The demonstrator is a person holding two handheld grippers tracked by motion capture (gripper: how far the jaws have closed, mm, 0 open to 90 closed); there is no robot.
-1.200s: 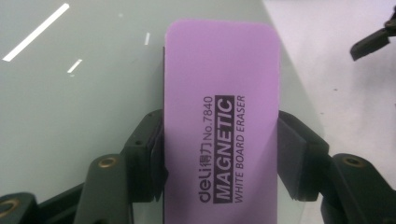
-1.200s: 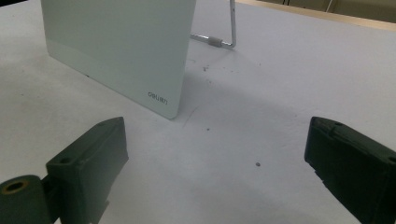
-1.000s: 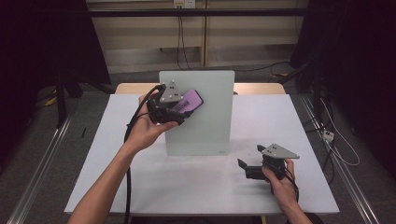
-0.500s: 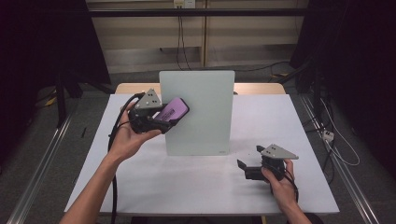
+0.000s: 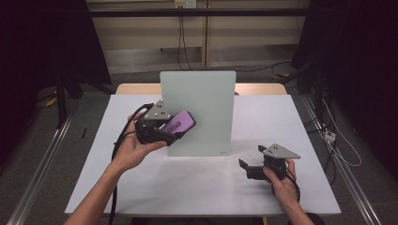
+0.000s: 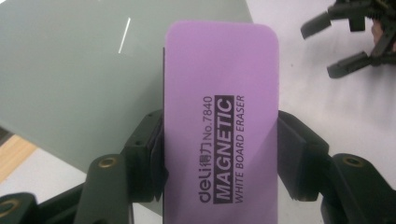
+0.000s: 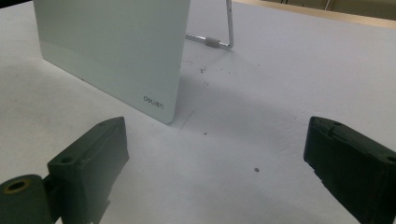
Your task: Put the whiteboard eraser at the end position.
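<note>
A: What stands on the white table point(image 5: 141, 187)?
B: A pale green glass board point(image 5: 206, 103), upright on a wire stand point(image 7: 219, 41).
A: And the purple magnetic whiteboard eraser point(image 6: 222, 116)?
B: Clamped by its long sides in the left gripper point(image 5: 162, 131), held at the board's left edge, above the table.
A: The right gripper point(image 5: 256, 169)?
B: Resting near the table's right front, jaws spread wide, nothing between them.

Your right tongs point(image 7: 217, 175) stand wide apart over the white desk point(image 7: 289, 93); the pale board point(image 7: 112, 51) stands upright ahead on its wire stand point(image 7: 219, 41).
</note>
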